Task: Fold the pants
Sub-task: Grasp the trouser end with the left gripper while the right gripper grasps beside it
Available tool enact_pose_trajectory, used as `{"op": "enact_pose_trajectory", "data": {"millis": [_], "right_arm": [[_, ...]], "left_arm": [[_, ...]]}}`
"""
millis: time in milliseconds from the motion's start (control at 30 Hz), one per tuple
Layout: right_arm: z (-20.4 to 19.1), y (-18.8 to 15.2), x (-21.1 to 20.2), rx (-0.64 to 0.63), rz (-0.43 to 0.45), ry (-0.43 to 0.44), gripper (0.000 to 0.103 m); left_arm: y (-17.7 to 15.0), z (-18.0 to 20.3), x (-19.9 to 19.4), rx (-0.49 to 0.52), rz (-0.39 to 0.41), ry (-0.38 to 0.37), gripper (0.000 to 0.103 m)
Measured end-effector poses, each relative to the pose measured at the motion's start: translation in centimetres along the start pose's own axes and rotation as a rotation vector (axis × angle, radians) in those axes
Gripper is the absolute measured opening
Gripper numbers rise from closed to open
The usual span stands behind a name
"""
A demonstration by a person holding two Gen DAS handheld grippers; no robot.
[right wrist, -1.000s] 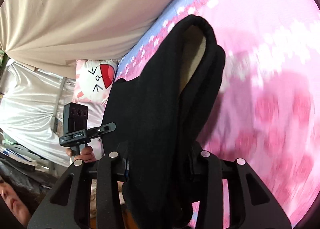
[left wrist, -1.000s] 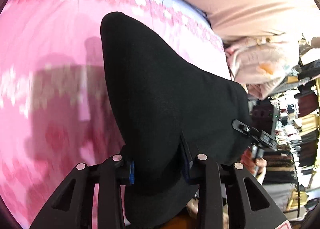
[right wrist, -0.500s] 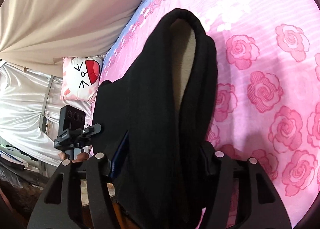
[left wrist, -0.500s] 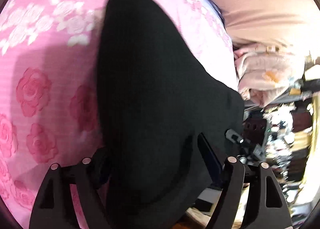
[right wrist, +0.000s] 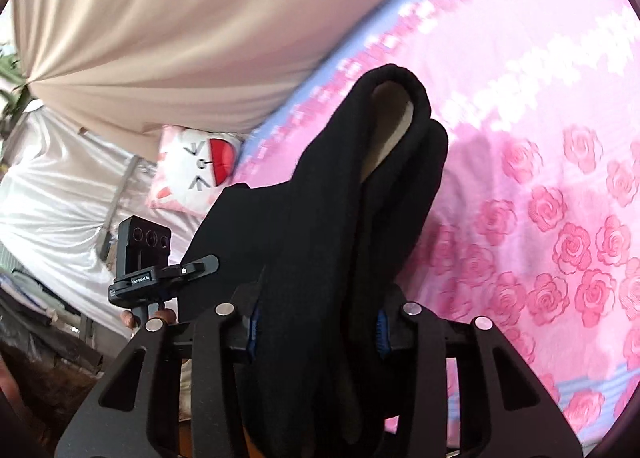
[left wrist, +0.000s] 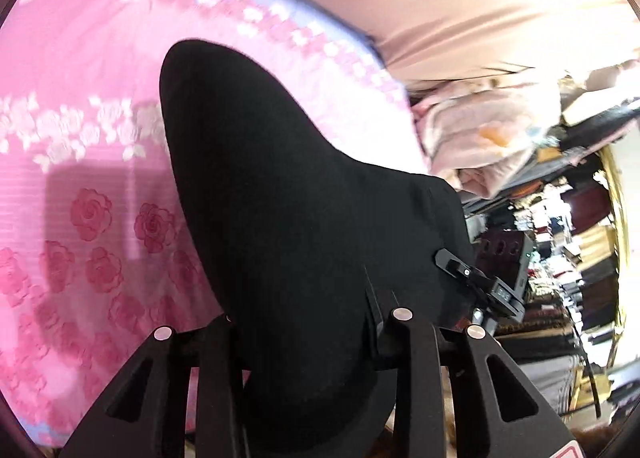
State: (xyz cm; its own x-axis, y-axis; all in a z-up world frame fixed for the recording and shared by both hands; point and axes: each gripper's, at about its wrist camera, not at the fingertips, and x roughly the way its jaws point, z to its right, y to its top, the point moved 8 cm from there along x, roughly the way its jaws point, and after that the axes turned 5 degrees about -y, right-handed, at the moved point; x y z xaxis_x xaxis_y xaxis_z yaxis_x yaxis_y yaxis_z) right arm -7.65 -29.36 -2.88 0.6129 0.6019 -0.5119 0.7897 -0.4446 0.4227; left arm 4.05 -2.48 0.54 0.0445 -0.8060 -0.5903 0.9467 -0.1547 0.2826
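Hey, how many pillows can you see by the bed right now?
1. A white cat-face pillow lies at the bed's edge, left of the black pants in the right wrist view. Others may be hidden behind the pants.

I saw the pants (left wrist: 288,217) hanging above the bed (left wrist: 80,161). A cushion (right wrist: 192,173) lay at the bed's far-left edge, below the curtain (right wrist: 168,29).

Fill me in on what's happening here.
A person is folding black pants over a bed with a pink rose-print sheet. Each hand holds a tool: the left tool and the right tool are both clamped on the bunched fabric, holding it up above the sheet. A cat-face pillow lies at the bed's edge.
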Motion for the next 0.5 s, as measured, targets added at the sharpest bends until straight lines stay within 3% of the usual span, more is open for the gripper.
{"op": "enact_pose_trajectory", "data": {"millis": [133,367,500], "right_arm": [[-1.0,-0.7,-0.2,-0.022,-0.003,0.007,0.039],[1.5,-2.6,3.4,0.022,-0.091,-0.063,0.039],[-1.5,-0.5,1.8,-0.063,-0.036,-0.069,0.039]], "left_arm": [[-0.9,1.4,-1.5,0.033,0.023,0.007,0.029],[-2.0,-3.0,0.5,-0.103,-0.04,0.043,0.029],[-0.7,-1.3,-1.2,-0.056,-0.016,0.021,0.029]]}}
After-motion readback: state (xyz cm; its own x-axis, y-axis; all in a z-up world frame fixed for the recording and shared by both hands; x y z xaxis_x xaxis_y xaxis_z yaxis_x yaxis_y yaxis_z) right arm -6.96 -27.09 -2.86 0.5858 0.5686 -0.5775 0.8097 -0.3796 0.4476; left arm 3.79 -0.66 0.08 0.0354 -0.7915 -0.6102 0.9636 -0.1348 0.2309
